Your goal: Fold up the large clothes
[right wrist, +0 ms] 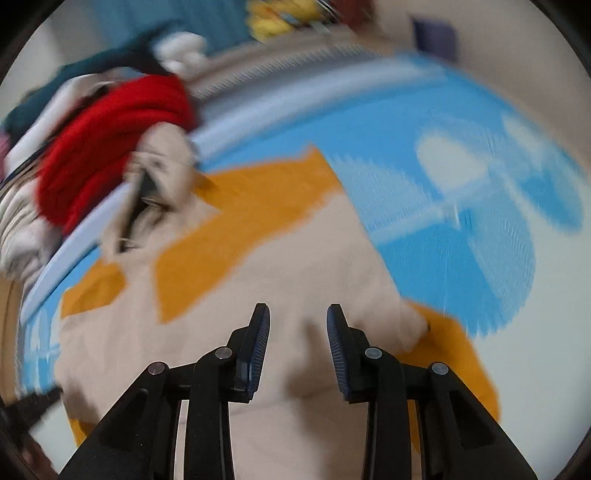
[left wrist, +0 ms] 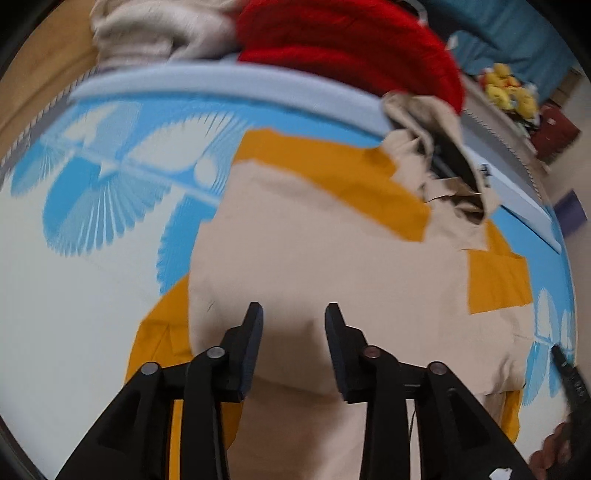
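Note:
A large beige and mustard-yellow garment (left wrist: 314, 251) lies spread on a blue-and-white patterned sheet (left wrist: 92, 192); its collar end (left wrist: 443, 158) is bunched at the far side. My left gripper (left wrist: 293, 314) is open and empty just above the garment's beige body. The same garment (right wrist: 258, 266) shows in the blurred right wrist view. My right gripper (right wrist: 297, 314) is open and empty above its beige part. The right gripper's tip (left wrist: 569, 373) shows at the right edge of the left wrist view.
A red knit garment (left wrist: 354, 44) and a cream garment (left wrist: 155, 33) are piled beyond the sheet's far edge; both show in the right wrist view (right wrist: 110, 140). Yellow plush toys (left wrist: 509, 88) and a dark red box (left wrist: 554, 129) sit at the far right.

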The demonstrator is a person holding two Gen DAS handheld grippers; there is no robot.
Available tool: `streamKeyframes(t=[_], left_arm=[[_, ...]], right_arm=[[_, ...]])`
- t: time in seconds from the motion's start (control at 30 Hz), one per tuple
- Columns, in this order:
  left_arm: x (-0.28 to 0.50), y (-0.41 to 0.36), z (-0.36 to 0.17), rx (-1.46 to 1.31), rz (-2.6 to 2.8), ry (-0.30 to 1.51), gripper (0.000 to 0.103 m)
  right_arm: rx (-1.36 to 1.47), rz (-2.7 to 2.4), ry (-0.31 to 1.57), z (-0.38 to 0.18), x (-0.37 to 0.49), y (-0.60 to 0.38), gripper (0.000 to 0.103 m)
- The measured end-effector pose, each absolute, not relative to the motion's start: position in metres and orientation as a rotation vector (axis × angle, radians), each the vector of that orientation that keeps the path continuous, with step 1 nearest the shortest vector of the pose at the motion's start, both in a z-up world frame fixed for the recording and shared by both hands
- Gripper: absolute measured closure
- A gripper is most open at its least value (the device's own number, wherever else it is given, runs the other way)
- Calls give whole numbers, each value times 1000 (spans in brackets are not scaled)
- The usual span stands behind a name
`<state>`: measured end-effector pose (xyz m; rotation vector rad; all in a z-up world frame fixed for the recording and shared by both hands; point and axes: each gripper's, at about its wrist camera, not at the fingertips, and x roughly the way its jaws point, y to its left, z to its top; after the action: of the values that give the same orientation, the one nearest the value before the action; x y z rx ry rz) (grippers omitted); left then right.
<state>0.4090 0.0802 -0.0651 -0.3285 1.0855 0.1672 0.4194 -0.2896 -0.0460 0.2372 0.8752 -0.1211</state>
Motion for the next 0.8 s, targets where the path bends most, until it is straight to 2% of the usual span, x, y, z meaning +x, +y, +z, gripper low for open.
streamKeyframes(t=[0.2, 0.4, 0.8], left_arm=[[401, 57, -48, -228, 104, 1021, 70], [388, 41, -27, -157, 87, 931, 65], [373, 17, -12, -81, 99, 821, 63]], right_arm=[[54, 15, 727, -2, 399, -239, 69], [44, 72, 706, 16, 379, -233, 69], [60, 85, 714, 24, 354, -244, 69]])
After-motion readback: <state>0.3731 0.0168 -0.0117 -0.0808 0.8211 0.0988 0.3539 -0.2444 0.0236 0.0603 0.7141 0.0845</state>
